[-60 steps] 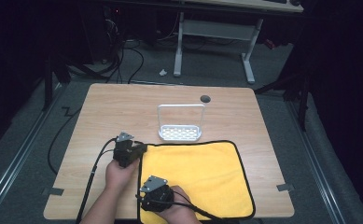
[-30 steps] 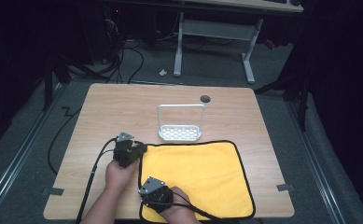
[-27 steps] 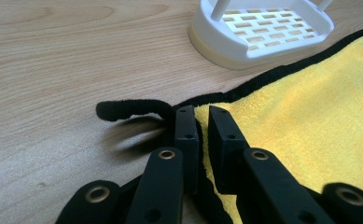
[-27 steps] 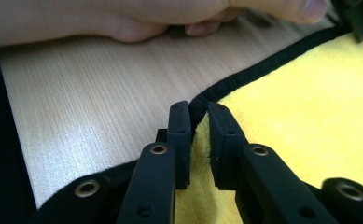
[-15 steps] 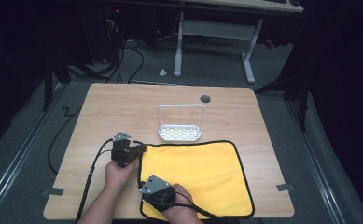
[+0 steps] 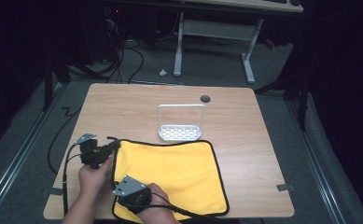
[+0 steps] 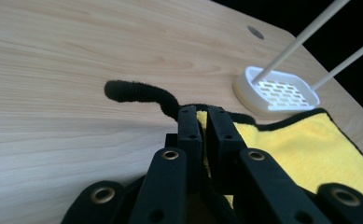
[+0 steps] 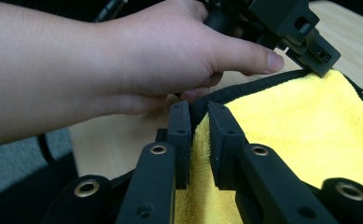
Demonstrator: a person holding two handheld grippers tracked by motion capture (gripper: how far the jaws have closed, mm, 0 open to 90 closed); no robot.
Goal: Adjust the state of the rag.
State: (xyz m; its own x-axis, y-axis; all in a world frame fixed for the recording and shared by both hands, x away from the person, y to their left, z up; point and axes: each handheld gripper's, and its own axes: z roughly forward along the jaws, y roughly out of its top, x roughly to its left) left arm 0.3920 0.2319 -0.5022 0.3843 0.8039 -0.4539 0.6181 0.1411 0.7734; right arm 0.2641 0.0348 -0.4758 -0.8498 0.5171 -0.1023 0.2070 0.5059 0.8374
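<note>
The pale wood-grain worktop (image 6: 244,140) carries everything here, rectangular with rounded corners and a small dark round hole (image 6: 205,98) near its far edge. Across its near half lies the yellow fleecy cloth with a black sewn border (image 6: 174,172), spread mostly flat, its far edge just beside the white plastic slotted tray with a tall wire hoop handle (image 6: 180,126), which stands upright near the middle of the worktop.

I hold the cloth along its left side. My left claw (image 6: 115,145) is clenched on the far-left corner: in the left gripper view the black jaws stand almost together with the cloth's edge (image 7: 206,122) pinched between them, and a black tail of border (image 7: 137,91) curls out onto the bare wood just beyond. The white tray (image 7: 277,91) sits well ahead and to the right there.

My right claw (image 8: 198,122) is clenched on the same left edge nearer to me, yellow pile (image 8: 310,135) bunched between its two pads. In the right gripper view my left hand (image 8: 160,56) and its claw hang close above the border, one fingertip stretched along the claw's body.
</note>
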